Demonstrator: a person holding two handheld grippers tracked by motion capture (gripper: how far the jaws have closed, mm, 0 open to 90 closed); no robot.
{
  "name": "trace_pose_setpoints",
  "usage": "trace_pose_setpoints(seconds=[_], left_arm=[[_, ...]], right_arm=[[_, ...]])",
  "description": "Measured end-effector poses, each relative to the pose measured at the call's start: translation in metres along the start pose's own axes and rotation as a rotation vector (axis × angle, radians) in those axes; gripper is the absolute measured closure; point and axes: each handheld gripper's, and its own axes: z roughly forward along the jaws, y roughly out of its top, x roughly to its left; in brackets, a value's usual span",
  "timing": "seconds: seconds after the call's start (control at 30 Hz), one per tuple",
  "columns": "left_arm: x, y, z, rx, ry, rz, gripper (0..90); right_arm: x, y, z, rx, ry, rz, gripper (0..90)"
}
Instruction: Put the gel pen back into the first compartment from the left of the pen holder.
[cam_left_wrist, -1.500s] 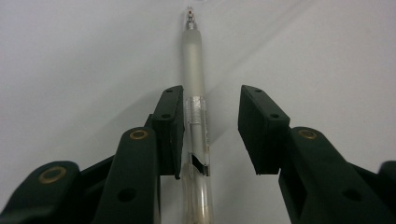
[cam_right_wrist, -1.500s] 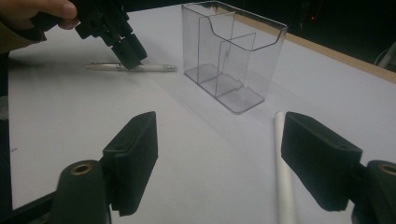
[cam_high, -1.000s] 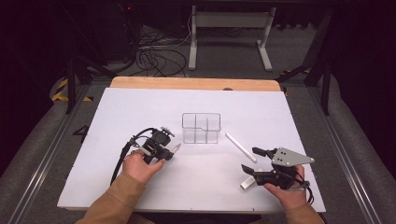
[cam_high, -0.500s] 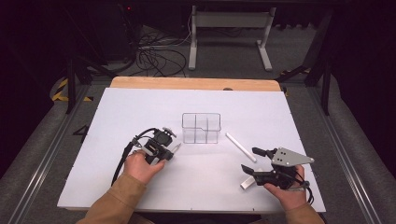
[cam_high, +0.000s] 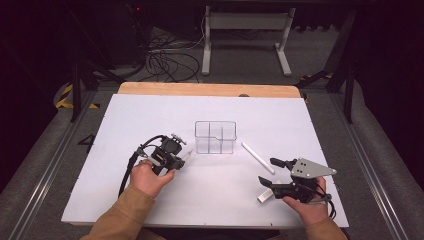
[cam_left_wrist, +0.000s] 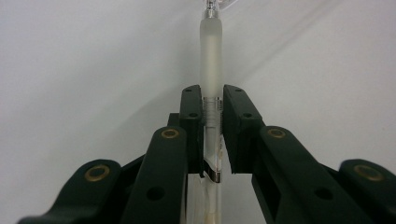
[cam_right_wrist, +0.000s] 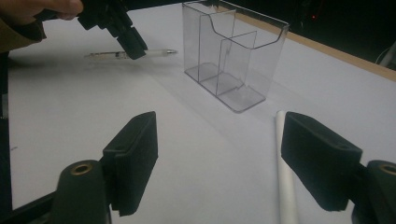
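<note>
Left gripper view: the left gripper (cam_left_wrist: 212, 112) has just closed its jaws on a clear pen (cam_left_wrist: 211, 60). The right gripper (cam_right_wrist: 219, 154) rests with jaws wide, near a clear holder (cam_right_wrist: 233, 51).

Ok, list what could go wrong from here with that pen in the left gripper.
1. The left gripper pinches the clear pen near its clip end, so the long front part may tilt or slip in the lift.
2. The clear organizer stands close ahead of the pen tip; a low swing may knock it over.
3. The right gripper waits open beside a white stick and could nudge it.
</note>
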Motion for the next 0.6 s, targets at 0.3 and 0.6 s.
trace_pose_setpoints(seconds=[0.3, 0.6], left_arm=[[0.000, 0.000, -0.008, -0.023, -0.002, 0.008, 79.1], [-0.002, -0.001, -0.025, -0.134, -0.027, 0.026, 79.0]], right_arm=[[0.000, 0.000, 0.001, 0.000, 0.002, 0.001, 28.1], [0.000, 0.000, 0.000, -0.003, 0.000, 0.003, 28.1]])
